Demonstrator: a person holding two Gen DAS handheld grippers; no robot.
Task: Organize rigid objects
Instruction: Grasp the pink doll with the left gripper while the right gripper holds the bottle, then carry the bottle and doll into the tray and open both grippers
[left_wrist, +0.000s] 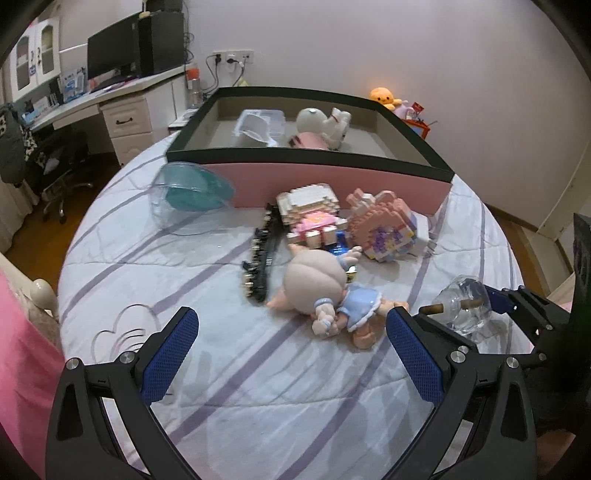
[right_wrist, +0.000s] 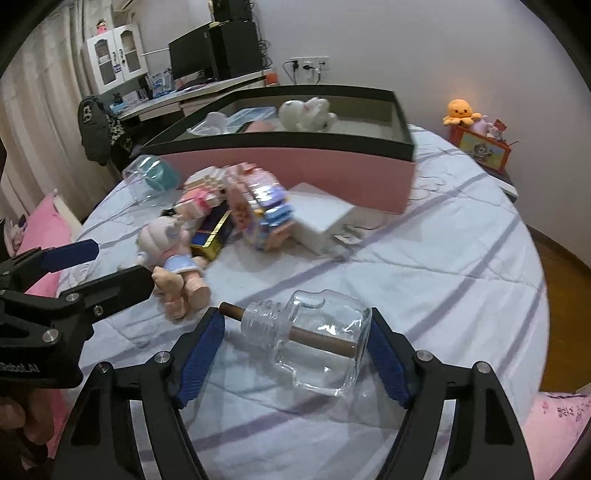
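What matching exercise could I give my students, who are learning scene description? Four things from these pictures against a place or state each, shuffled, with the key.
Things:
1. glass bottle
2. white plush toy
3. doll in the blue dress
4. left tongs

Places or states:
A. inside the pink box
B. open, holding nothing
C. lying on the bedspread beside the block figures
D. on its side between the pads of the right tongs

Pairs: 1-D, 2-A, 3-C, 4-B
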